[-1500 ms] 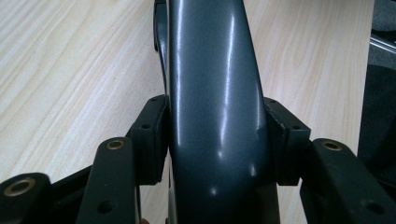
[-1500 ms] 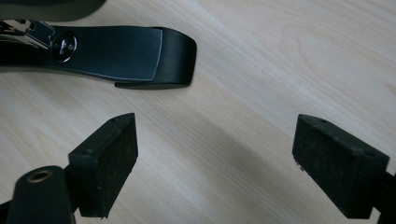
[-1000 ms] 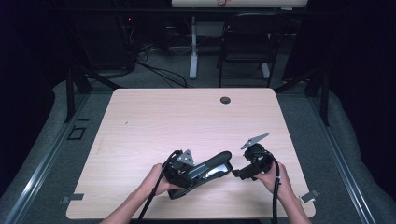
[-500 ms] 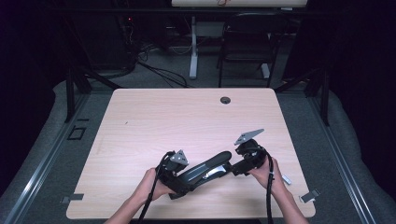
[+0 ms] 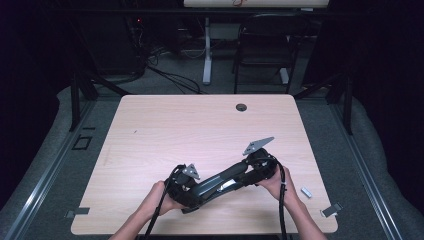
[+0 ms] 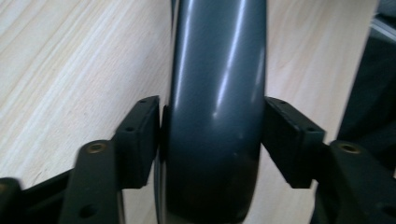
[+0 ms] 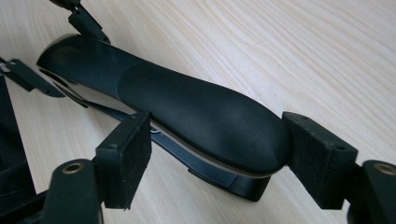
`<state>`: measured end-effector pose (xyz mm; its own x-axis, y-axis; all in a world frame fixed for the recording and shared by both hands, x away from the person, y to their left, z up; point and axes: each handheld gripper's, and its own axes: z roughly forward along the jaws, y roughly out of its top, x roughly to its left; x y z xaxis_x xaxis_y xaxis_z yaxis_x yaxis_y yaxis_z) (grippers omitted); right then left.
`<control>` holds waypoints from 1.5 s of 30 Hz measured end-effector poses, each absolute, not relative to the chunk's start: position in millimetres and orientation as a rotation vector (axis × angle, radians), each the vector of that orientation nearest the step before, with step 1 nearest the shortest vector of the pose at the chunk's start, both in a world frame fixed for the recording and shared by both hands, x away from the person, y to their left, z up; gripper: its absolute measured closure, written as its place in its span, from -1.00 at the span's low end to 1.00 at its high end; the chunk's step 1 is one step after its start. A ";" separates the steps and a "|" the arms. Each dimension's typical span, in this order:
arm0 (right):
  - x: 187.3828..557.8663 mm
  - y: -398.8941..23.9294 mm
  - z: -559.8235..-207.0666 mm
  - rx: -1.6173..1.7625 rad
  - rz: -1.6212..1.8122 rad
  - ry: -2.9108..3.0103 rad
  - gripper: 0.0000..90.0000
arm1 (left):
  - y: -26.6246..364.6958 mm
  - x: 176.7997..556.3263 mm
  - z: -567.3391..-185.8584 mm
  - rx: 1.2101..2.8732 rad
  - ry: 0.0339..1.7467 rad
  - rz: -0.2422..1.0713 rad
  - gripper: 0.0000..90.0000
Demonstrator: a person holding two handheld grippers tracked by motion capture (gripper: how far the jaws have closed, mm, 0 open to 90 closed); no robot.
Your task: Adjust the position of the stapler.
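Two grippers meet one glossy, curved black stapler [image 5: 220, 182]: left gripper [image 6: 212, 140] clamps it, right gripper [image 7: 219, 158] straddles it, closing.

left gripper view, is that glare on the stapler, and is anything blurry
Left gripper view: two bright glare streaks run down the glossy stapler, and its near end is soft. Right gripper view: matte top, no glare, fairly sharp. High view: table evenly lit, room behind dark.
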<state>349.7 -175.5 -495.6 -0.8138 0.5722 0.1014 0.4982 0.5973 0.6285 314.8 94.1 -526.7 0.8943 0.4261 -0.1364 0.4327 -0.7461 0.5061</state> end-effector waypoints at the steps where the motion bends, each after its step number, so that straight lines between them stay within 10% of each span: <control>1: 349.7 -174.9 -495.6 0.908 1.010 2.707 -0.44 | 94.0 314.9 -527.2 2.519 0.618 -0.009 -0.03; 45: 343.4 -178.1 -493.9 0.953 0.967 2.682 -0.16 | 97.1 339.9 -534.4 2.481 0.584 0.051 -0.09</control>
